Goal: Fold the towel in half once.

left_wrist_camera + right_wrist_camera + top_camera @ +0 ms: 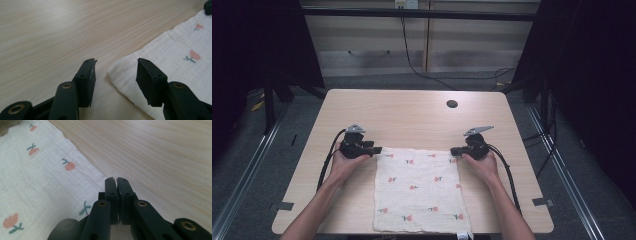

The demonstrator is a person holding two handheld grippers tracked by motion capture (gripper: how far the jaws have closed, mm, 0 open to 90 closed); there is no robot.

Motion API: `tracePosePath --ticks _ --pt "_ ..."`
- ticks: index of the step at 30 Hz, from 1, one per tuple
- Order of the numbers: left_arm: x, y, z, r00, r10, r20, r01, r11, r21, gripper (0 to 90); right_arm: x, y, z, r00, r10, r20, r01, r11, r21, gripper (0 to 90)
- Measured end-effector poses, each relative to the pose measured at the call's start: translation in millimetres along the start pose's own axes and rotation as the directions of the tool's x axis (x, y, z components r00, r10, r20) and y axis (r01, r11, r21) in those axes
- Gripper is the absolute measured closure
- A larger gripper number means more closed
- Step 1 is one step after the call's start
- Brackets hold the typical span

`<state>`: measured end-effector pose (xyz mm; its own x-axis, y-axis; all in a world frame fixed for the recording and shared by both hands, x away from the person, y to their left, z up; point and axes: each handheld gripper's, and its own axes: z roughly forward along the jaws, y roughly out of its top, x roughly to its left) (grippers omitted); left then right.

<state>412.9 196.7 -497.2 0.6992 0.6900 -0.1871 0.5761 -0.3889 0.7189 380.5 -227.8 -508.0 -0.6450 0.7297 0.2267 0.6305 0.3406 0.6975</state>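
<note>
A white cloth [417, 190] printed with small red flowers lies flat on the wooden table [412, 115], reaching down to its near edge. My left gripper [378, 149] lies at the cloth's far left corner. In the left gripper view its jaws [115, 61] stand open, with the corner of the cloth [175, 45] lying between them untouched. My right gripper [453, 150] is at the far right corner. In the right gripper view its jaws [116, 179] are pressed together at the edge of the cloth [37, 182], with a thin white sliver pinched between the pads.
A round cable hole [452, 104] sits in the table's far right part. Bare wood stretches beyond and beside the cloth. Black cables trail from both grippers along the person's forearms. Dark frame posts stand off the table at both sides.
</note>
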Motion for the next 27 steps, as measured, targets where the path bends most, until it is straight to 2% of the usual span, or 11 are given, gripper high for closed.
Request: tracePosePath --ticks 5,7,8,10,13,15,20,24,27 --pt "-5.5 3.2 8.8 0.9989 0.046 -0.014 -0.045 0.9985 0.03 52.0 0.6 -0.2 -0.2 1.0 0.006 0.003 -0.006 1.0 0.001 87.9" --pt "-7.0 1.6 12.0 0.9988 0.046 -0.019 -0.045 0.9984 0.033 57.7 0.8 0.0 -0.2 1.0 0.005 0.005 -0.005 1.0 0.002 87.9" --pt "-7.5 1.3 11.9 0.9975 0.063 -0.032 -0.062 0.9975 0.033 59.7 1.0 -0.1 -0.2 0.9999 0.01 0.004 -0.01 0.9999 0.002 87.9" --pt "-9.5 1.4 12.2 0.9964 0.079 -0.031 -0.078 0.9963 0.037 60.1 1.1 -0.1 -0.2 0.9999 0.01 0.005 -0.01 0.9999 0.002 87.9" --pt "-12.0 0.3 12.0 0.9916 0.128 -0.018 -0.127 0.9912 0.038 70.4 0.2 0.1 0.3 1.0 0.007 0.0 -0.007 1.0 -0.002 87.9" --pt "-12.9 -2.4 12.5 0.9912 0.132 0.016 -0.132 0.991 0.023 86.0 0.1 -0.1 0.3 1.0 0.009 -0.001 -0.009 1.0 -0.002 87.9" --pt "-10.0 -2.7 10.4 0.995 0.094 0.032 -0.094 0.9956 -0.003 87.7 -1.1 0.3 -1.6 0.9998 0.019 -0.006 -0.02 0.9997 -0.012 88.0" --pt "-6.7 3.1 2.6 0.9975 0.052 0.047 -0.049 0.9968 -0.062 87.8 -2.4 2.9 -6.8 0.9998 0.021 -0.006 -0.021 0.9994 -0.029 88.0" --pt "-6.0 8.5 -2.6 0.9979 0.042 0.049 -0.037 0.9949 -0.093 87.9 -3.5 5.8 -12.1 0.9999 0.017 -0.004 -0.017 0.9987 -0.049 88.1"
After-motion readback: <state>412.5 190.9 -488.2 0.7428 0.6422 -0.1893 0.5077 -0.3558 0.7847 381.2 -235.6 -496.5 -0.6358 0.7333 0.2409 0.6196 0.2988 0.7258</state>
